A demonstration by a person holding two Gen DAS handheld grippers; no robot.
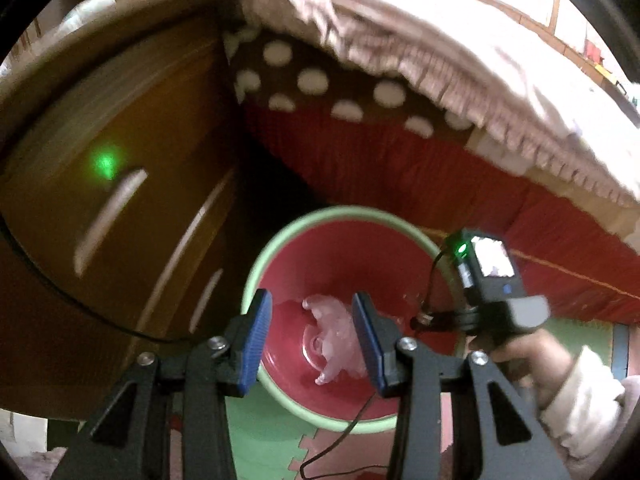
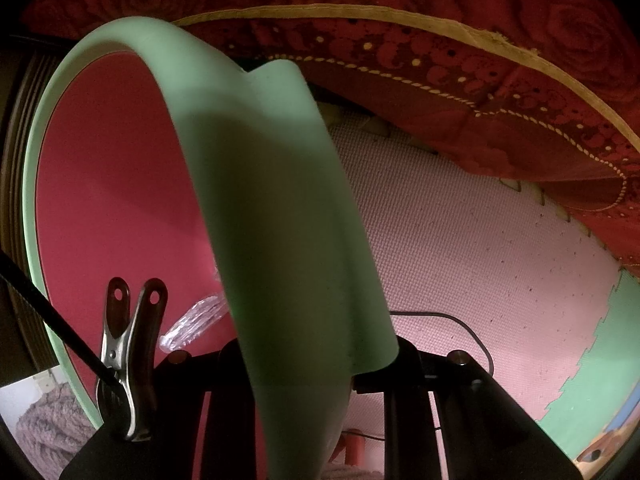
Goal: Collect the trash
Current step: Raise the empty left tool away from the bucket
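A round bin with a pale green rim [image 1: 340,213] and a red inside stands on the floor. Crumpled clear plastic trash [image 1: 332,336] lies at its bottom. My left gripper [image 1: 310,300] hangs above the bin's mouth, blue pads apart, open, with nothing between them. In the right wrist view my right gripper [image 2: 316,356] is shut on the bin's green rim [image 2: 280,200], which bulges up between the fingers. The clear plastic [image 2: 196,316] shows inside the bin, left of the rim. A hand [image 1: 520,352] holds the right gripper at the bin's right side.
A brown wooden cabinet [image 1: 100,200] stands left of the bin. A bed with a red skirt [image 1: 400,168], spotted cloth [image 1: 312,80] and frilled pale cover [image 1: 440,60] rises behind. Pink and green foam mats [image 2: 460,240] cover the floor. A metal clip [image 2: 128,360] holds a cable.
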